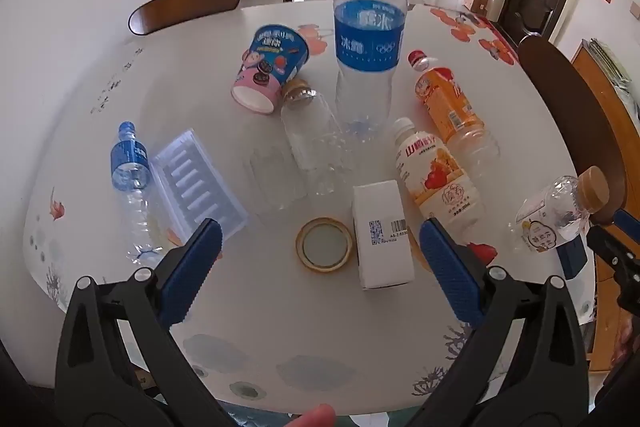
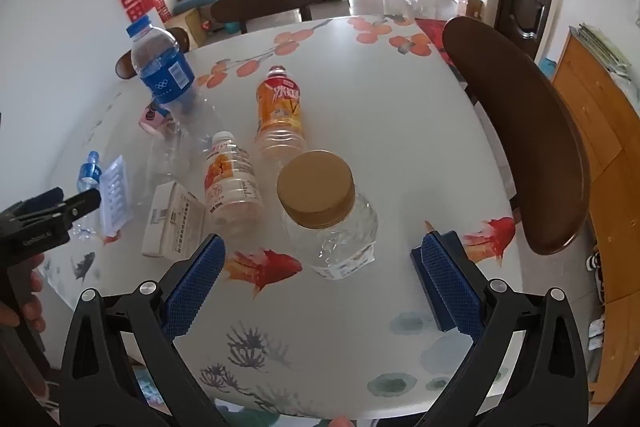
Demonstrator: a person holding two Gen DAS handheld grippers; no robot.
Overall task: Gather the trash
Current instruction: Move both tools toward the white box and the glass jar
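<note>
So nothing collected yet: my left claw [image 1: 320, 263] and right claw [image 2: 318, 277] both hang wide apart and empty, trash all still on the surface [image 2: 380, 131], gold-capped jar [image 2: 326, 211] at 12 o'clock of right claw, tape roll [image 1: 324, 245] between left's fingers.

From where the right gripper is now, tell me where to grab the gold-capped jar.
Grip the gold-capped jar on its clear body just under the cap, coming down from above and the near side. It stands upright between the open fingers of the right gripper, and the cap is nearly as wide as the body.
</note>
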